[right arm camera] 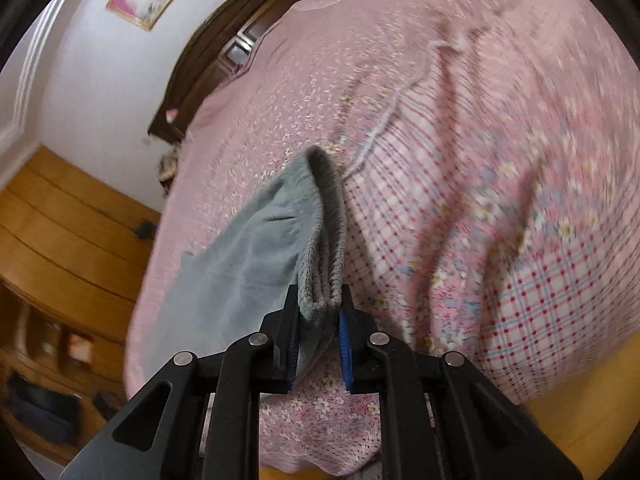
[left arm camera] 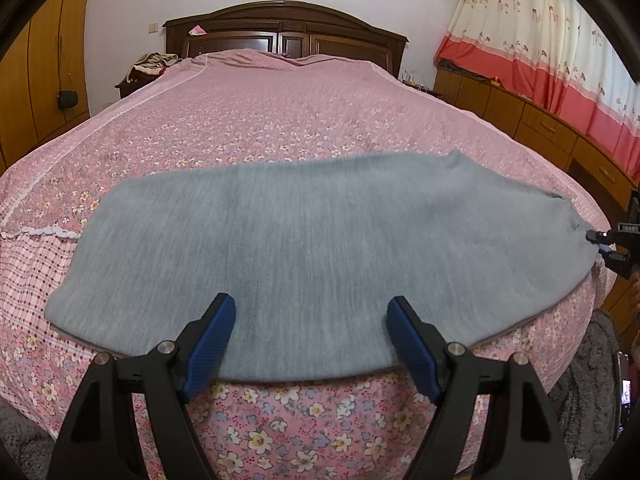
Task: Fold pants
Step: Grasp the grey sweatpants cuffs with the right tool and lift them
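The grey pants [left arm camera: 304, 248] lay flat across the near end of the bed [left arm camera: 280, 112]. The left gripper [left arm camera: 310, 336] stood wide apart over their near edge; at three o'clock the right gripper [right arm camera: 319, 320] was clamped on the waistband [right arm camera: 326, 232]

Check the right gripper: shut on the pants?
Shut: the right gripper pinches the grey pants at their ribbed waistband.

Pants [left arm camera: 304, 248]: grey matt knit, ribbed waistband. Bedspread [left arm camera: 256, 120]: pink floral cotton. Headboard [left arm camera: 286, 30]: dark glossy wood.
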Available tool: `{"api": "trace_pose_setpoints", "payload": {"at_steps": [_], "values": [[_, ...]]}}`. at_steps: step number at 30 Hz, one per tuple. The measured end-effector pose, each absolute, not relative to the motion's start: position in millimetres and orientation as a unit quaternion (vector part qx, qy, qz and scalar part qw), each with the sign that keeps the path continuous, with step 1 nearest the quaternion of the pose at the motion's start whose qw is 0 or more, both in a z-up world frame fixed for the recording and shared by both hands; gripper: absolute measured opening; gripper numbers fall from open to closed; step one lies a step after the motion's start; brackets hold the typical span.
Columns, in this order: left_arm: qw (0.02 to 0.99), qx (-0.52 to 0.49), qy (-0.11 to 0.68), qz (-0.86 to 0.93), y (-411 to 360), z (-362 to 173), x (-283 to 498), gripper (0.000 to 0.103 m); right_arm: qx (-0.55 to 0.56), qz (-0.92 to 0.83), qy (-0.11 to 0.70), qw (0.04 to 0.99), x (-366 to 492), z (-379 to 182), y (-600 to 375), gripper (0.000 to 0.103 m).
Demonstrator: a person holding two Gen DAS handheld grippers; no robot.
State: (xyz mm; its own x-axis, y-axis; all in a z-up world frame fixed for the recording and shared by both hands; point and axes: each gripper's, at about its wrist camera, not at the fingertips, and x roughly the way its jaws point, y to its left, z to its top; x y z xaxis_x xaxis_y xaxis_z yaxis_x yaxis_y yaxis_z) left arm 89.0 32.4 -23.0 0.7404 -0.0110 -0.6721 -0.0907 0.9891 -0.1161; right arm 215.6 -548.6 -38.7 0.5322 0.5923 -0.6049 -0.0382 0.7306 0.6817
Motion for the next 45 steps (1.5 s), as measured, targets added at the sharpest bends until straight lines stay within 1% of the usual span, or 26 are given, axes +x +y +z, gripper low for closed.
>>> {"api": "trace_pose_setpoints", "payload": {"at_steps": [3,8,15,21,25,29,33,36,38,40,41,45], "values": [[0.931,-0.075,0.358,0.017,34.5,-22.2,87.0,0.082,0.273,0.178,0.429,0.842,211.0,-19.5,-538.8,0.017],[0.932,-0.080,0.353,0.012,37.8,-20.8,81.7,0.082,0.172,0.146,0.415,0.882,198.0,12.5,-504.8,0.017],[0.934,-0.096,0.344,0.009,44.2,-16.3,76.4,0.082,0.104,0.150,0.390,0.903,191.6,60.0,-472.5,0.017],[0.938,-0.104,0.330,-0.002,49.6,-5.7,67.9,0.082,0.058,0.158,0.376,0.911,190.3,89.7,-433.7,0.017],[0.944,-0.109,0.311,-0.015,56.6,16.7,62.6,0.082,-0.009,0.164,0.356,0.920,181.0,114.2,-387.9,0.017],[0.952,-0.080,0.295,-0.019,74.1,49.6,63.5,0.082,-0.075,0.196,0.323,0.923,163.6,144.7,-325.1,0.017],[0.950,-0.081,0.301,0.023,108.6,58.5,62.6,0.082,-0.090,0.267,0.295,0.913,149.9,166.8,-246.6,0.017],[0.947,-0.125,0.290,0.060,140.6,46.5,42.3,0.082,-0.096,0.354,0.277,0.888,136.2,167.7,-159.3,0.017],[0.936,-0.162,0.297,0.099,164.8,27.0,26.2,0.082,-0.105,0.400,0.268,0.870,125.9,158.1,-112.0,0.017],[0.910,-0.241,0.310,0.135,196.1,11.1,11.6,0.082,-0.119,0.442,0.272,0.846,112.2,139.6,-59.1,0.017],[0.903,-0.272,0.303,0.141,209.2,8.3,4.3,0.082,-0.128,0.452,0.272,0.840,106.4,129.9,-41.8,0.017],[0.885,-0.334,0.291,0.140,242.2,-0.6,-16.4,0.082,-0.181,0.471,0.285,0.815,85.9,85.0,18.7,0.017]]}}
